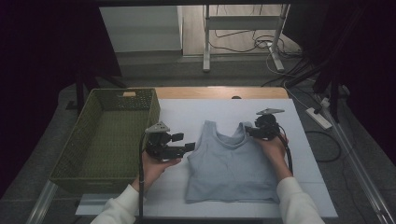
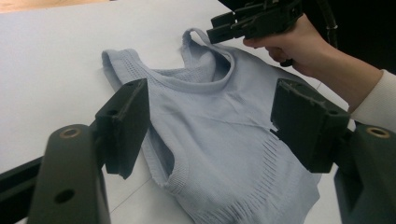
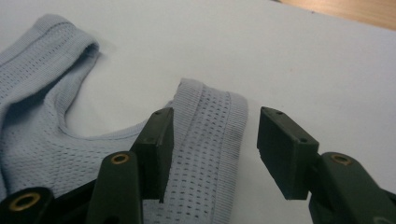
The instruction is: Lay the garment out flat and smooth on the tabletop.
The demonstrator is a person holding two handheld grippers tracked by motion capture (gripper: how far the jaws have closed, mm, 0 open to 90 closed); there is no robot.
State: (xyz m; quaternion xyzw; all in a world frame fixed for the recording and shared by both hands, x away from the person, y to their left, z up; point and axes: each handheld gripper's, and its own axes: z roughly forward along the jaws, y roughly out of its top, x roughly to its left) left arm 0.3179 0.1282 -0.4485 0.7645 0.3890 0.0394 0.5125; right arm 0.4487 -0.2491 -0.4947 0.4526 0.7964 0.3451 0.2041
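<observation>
Basket (image 1: 100, 135) sits just left of the left gripper (image 1: 187, 147), olive woven, looks bare inside, probably where the garment ends up.

Left gripper: jaws spread, nothing between them. It hovers at the tank top's (image 1: 231, 163) left armhole, pads apart from the cloth as far as I can tell. From its own camera the top (image 2: 224, 140) lies straight ahead and below, the armhole curve sitting between the two jaws.

Top lies flat on the white table (image 1: 308, 163), front up, neckline away from the person, hem toward them, between the two grippers.

Right gripper (image 1: 248, 131): jaws spread and straddling the right shoulder strap (image 3: 210, 135). The left pad seems to rest on or just above the knit, the right pad stands clear over bare table. Not pinching yet.

Handling, my read:
- Light, thin perforated knit. Fully limp, will sag and fold as soon as it's lifted.
- Stretchy, so a pull deforms it before it moves.
- Not fragile, not slippery; pads should bite the fabric fine.
- Best grab points: ribbed strap ends and the banded armhole edges, which are thicker and doubled. The right gripper is already lined up on one.
- A one-strap lift will let it dangle and twist. Taking both straps or both armholes keeps it square.
- Risk: a pad may pinch only the upper layer.
</observation>
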